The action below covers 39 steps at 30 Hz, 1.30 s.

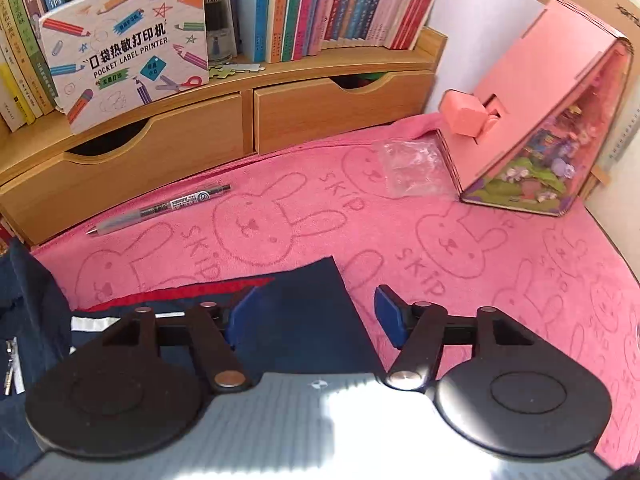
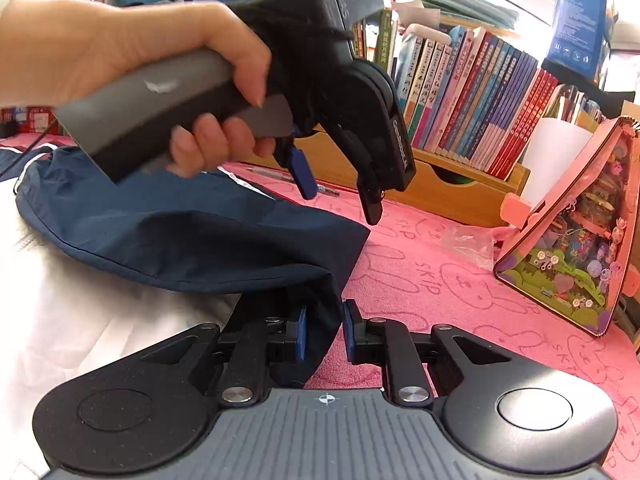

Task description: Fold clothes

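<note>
A navy garment [image 1: 288,288] with red and white trim lies on a pink bunny towel [image 1: 460,248]. My left gripper [image 1: 315,314] hovers open over the garment's corner, its blue pads wide apart and holding nothing. In the right wrist view a hand [image 2: 120,52] holds that left gripper [image 2: 338,200] above the navy garment [image 2: 180,240]. An edge of the fabric runs down between the pads of my right gripper [image 2: 326,332]. These jaws stand narrowly apart, and pink towel shows between the cloth and the right pad.
A pen [image 1: 160,208] lies on the towel near a wooden desk shelf [image 1: 320,108] with two drawers and several books. A label printer box [image 1: 128,44] leans there. A pink triangular box [image 1: 540,120] and a clear plastic bag [image 1: 416,168] sit at the right. White cloth [image 2: 80,320] lies under the garment's left part.
</note>
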### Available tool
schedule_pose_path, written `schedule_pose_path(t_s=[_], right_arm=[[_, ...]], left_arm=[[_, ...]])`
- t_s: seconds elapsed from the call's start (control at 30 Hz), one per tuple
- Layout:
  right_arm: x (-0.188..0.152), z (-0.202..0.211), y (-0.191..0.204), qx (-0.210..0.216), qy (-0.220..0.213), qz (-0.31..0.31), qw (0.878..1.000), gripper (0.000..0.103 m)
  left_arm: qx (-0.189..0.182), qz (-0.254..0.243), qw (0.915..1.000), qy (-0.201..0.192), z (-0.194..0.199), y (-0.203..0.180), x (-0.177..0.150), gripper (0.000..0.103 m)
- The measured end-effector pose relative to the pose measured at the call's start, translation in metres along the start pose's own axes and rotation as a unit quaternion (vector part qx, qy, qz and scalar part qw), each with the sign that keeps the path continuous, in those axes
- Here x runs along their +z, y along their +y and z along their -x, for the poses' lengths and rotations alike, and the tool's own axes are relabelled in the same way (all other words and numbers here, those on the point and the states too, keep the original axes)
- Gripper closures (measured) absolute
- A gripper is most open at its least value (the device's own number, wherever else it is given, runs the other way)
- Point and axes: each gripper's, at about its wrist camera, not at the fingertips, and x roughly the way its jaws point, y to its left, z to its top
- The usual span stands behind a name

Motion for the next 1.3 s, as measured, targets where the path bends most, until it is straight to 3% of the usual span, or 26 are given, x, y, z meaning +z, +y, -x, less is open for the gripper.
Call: schedule_pose_path(t_s=[0.1,0.2,0.23,0.3,0.33,0.4,0.47,0.63,0.7,0.77,0.83,0.9,1.0,1.07,1.1,1.17,1.27,1.3], right_arm=[[-0.001,0.001,0.009,-0.008,-0.003,0.025,1.0,0.082],[-0.001,0.002,0.017,-0.017,-0.007,0.05,0.999,0.079],[-0.002,0.002,0.02,-0.02,-0.008,0.059,0.998,0.079],[-0.001,0.0,0.023,-0.02,-0.003,0.068,0.997,0.079],[0.0,-0.002,0.022,-0.019,0.004,0.065,0.998,0.08],[0.0,0.0,0.014,-0.016,0.006,0.047,0.999,0.094],[-0.001,0.005,0.004,-0.012,0.005,0.032,0.999,0.095],[-0.019,0.018,-0.006,-0.029,0.032,0.053,0.998,0.096],[-0.024,0.024,-0.006,-0.029,0.039,0.056,0.997,0.096],[-0.025,0.028,-0.001,-0.037,0.036,0.069,0.996,0.094],[-0.025,0.031,0.006,-0.043,0.029,0.085,0.995,0.084],[-0.025,0.03,0.014,-0.051,0.02,0.104,0.993,0.065],[-0.021,0.022,0.024,-0.064,0.012,0.13,0.989,0.053],[-0.018,0.012,0.025,-0.067,0.013,0.139,0.988,0.056],[-0.017,0.009,0.019,-0.064,0.023,0.125,0.99,0.061],[-0.017,0.007,0.005,-0.059,0.04,0.087,0.994,0.062],[-0.018,0.016,-0.022,-0.042,0.062,0.021,0.997,0.059],[-0.019,0.02,-0.027,-0.038,0.067,0.009,0.997,0.053]], left_arm=[[0.014,-0.046,0.9988,0.011,0.02,-0.009,-0.013,0.021],[0.027,-0.085,0.9957,0.026,0.013,-0.022,-0.024,0.023],[0.036,-0.098,0.9942,0.025,0.001,-0.029,-0.026,0.025],[0.043,-0.105,0.9929,0.034,-0.015,-0.03,-0.028,0.055],[0.045,-0.105,0.9927,0.039,-0.024,-0.03,-0.029,0.059],[0.042,-0.094,0.9944,0.027,-0.03,-0.028,-0.029,0.062],[0.033,-0.085,0.9956,0.019,-0.033,-0.023,-0.029,0.061],[0.02,-0.059,0.9981,0.004,-0.035,-0.013,-0.031,0.055],[0.036,-0.057,0.9977,-0.003,-0.034,-0.013,-0.034,0.039],[0.031,-0.047,0.9984,-0.007,-0.025,-0.005,-0.039,0.035],[0.026,-0.038,0.9989,-0.01,-0.016,0.003,-0.044,0.029],[0.021,-0.029,0.9993,-0.013,-0.007,0.012,-0.049,0.025],[0.014,-0.015,0.9988,-0.044,0.022,0.035,-0.065,0.016],[0.026,0.007,0.9974,-0.067,0.046,0.059,-0.081,0.014],[0.041,0.021,0.9962,-0.074,0.057,0.075,-0.092,0.014],[0.079,0.05,0.9923,-0.081,0.078,0.108,-0.115,0.014],[0.145,0.08,0.9823,-0.087,0.102,0.155,-0.155,0.014],[0.149,0.082,0.9812,-0.091,0.109,0.17,-0.169,0.017]])
